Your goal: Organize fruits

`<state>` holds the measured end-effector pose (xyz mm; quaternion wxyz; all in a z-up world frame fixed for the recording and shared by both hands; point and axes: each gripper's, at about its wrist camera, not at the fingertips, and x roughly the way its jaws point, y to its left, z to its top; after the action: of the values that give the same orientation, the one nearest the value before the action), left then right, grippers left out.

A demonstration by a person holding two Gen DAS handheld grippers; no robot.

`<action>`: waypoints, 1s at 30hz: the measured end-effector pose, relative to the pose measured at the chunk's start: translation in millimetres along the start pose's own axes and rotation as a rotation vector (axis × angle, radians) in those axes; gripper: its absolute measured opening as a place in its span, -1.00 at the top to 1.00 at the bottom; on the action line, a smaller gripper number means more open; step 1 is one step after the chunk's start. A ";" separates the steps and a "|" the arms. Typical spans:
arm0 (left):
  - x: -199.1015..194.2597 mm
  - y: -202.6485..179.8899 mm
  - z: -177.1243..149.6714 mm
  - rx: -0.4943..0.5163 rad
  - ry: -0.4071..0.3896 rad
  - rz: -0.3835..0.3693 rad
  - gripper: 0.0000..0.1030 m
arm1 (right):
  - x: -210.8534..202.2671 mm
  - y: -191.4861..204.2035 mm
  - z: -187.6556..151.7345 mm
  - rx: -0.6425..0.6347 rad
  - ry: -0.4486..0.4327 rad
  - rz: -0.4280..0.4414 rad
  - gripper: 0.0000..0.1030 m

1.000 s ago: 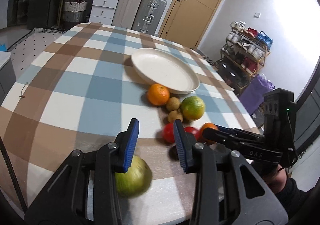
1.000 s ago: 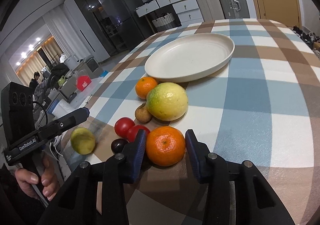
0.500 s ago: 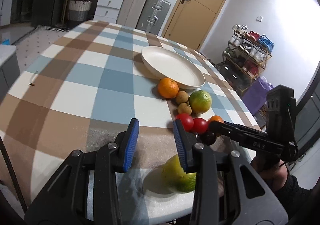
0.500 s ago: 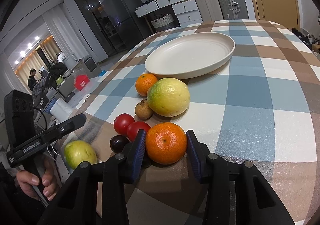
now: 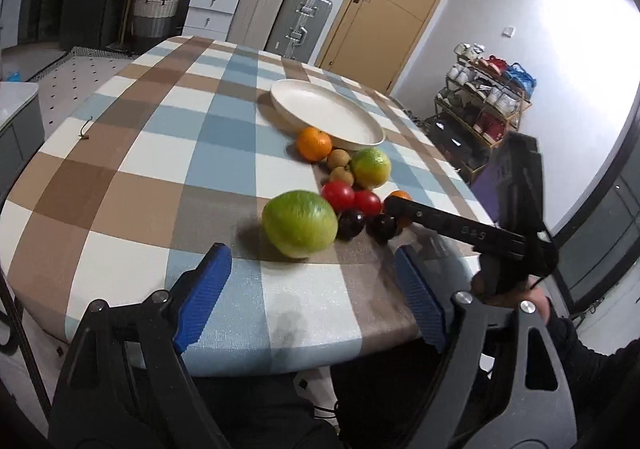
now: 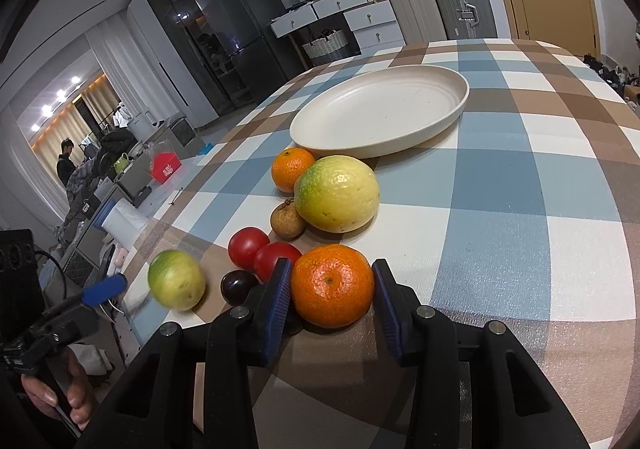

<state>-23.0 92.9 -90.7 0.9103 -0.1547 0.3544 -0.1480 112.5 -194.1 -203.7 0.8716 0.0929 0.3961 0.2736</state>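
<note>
Pinching an orange (image 6: 331, 285) between its jaws, the right gripper (image 6: 331, 299) holds it at the near end of the fruit cluster on the counter (image 6: 540, 177), likely bound for the empty plate (image 6: 380, 113). The left gripper (image 5: 316, 289) has just been opening; its jaws stand spread with nothing between them, short of the green fruit (image 5: 299, 223), which lies free beside two dark plums (image 5: 351, 224), its long axis roughly crosswise.

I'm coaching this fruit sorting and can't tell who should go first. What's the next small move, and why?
Probably lift the right tool, since it is shut on the near orange, and carry it to the cream plate, which holds nothing. The left tool has just been opening and stands clear of the green fruit on the table.
</note>
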 end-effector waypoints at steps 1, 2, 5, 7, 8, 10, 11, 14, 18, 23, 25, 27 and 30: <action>3.1 -0.8 -0.2 0.004 0.004 0.020 -0.58 | -0.2 -0.1 -0.4 0.000 0.000 0.001 0.20; 6.3 -1.8 0.4 0.009 0.003 0.035 -0.58 | 0.0 0.0 -0.3 0.000 -0.001 0.002 0.20; 17.8 -4.7 1.9 0.011 0.013 0.049 -0.58 | -0.3 -0.1 -0.8 0.002 -0.003 0.004 0.20; 28.1 -5.6 4.0 0.016 0.024 0.052 -0.58 | -0.2 -0.1 -0.8 0.002 -0.003 0.004 0.20; 31.8 -5.5 4.8 0.016 0.028 0.063 -0.58 | -0.2 0.0 -0.7 0.003 -0.003 0.006 0.20; 39.6 -2.5 7.2 0.005 0.035 0.057 -0.58 | 0.1 -0.1 -0.3 0.003 -0.003 0.008 0.20; 42.3 -1.1 7.5 -0.002 0.035 0.065 -0.58 | 0.4 0.0 -0.2 0.003 -0.003 0.009 0.20; 48.1 2.0 9.3 -0.008 0.038 0.070 -0.58 | 0.6 -0.2 0.2 0.002 -0.003 0.012 0.20; 54.0 6.7 13.0 -0.003 0.038 0.077 -0.57 | 0.5 -0.6 0.1 0.003 -0.003 0.013 0.20; 66.3 9.0 17.8 0.015 0.055 0.059 -0.20 | 0.6 -0.5 0.1 0.002 -0.002 0.010 0.20; 70.3 11.7 19.1 0.003 0.063 0.022 0.00 | 0.6 -0.8 -0.4 0.001 -0.002 0.010 0.20; 72.6 14.2 20.3 -0.016 0.064 0.006 0.00 | 0.3 -1.7 -0.8 0.005 -0.003 0.009 0.20; 73.5 16.7 20.7 -0.029 0.064 -0.011 0.01 | -1.8 -3.6 -1.5 0.014 -0.011 0.012 0.20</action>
<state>45.7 83.9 -126.7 0.8952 -0.1651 0.3847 -0.1528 111.9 -198.2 -205.0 0.8715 0.1029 0.3925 0.2755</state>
